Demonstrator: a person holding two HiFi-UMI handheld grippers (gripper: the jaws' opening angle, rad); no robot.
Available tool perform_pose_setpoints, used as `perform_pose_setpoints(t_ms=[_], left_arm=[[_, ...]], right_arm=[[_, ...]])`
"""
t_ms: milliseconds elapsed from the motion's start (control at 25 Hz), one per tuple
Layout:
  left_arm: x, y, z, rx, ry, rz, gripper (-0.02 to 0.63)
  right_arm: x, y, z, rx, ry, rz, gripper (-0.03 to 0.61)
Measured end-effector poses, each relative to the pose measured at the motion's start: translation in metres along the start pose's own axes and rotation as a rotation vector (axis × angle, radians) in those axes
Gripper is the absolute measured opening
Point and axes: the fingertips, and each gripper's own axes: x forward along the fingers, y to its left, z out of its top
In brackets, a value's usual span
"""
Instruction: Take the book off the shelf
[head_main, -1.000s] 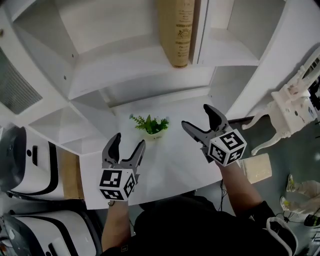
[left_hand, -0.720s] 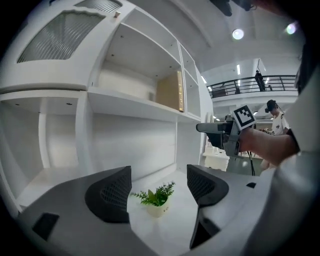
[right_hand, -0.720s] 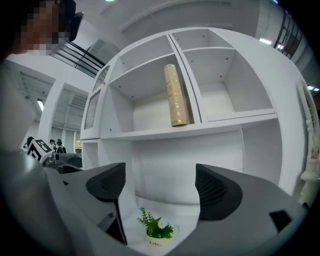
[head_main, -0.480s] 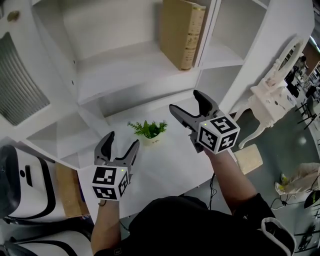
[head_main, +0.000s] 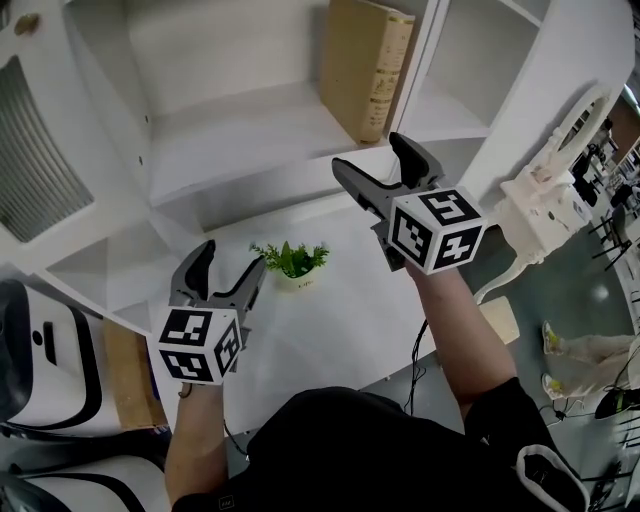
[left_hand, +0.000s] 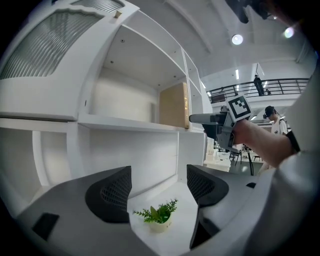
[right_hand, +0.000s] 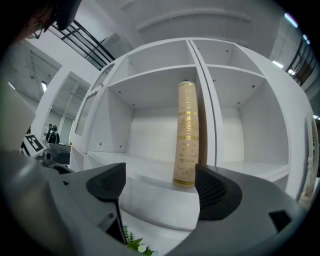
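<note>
right gripper (head_main: 370, 155) is up by the shelf (head_main: 240, 130) edge, jaws spread wide, nothing in them. the book (right_hand: 186, 135) stands upright at the right end of that shelf, right up against the divider (head_main: 415, 60). i'd square up on the spine and go in straight, though the divider looks like it leaves no room for the right jaw. left gripper (head_main: 230, 255) hangs lower, spread and empty, near the little potted plant (head_main: 292, 260).

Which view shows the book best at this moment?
The right gripper view: the book stands upright on the shelf, its whole gilt spine facing the camera. The head view shows the book steeply from above, its top cut off. The left gripper view shows only its cover, small and distant.
</note>
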Motion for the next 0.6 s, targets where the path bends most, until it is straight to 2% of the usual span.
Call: perform_pose_setpoints(t_ms=[320,600], left_arm=[[0.006,-0.005,0.019,0.030,-0.024,-0.006,0.357],[0.007,0.000,0.013,0.023,-0.008,0.009,0.357]], right_arm=[[0.015,-0.012,0.004,0.011,0.025,-0.015,0.445],[0.033,-0.020,-0.003,0.034,0.052,-0.025,0.443]])
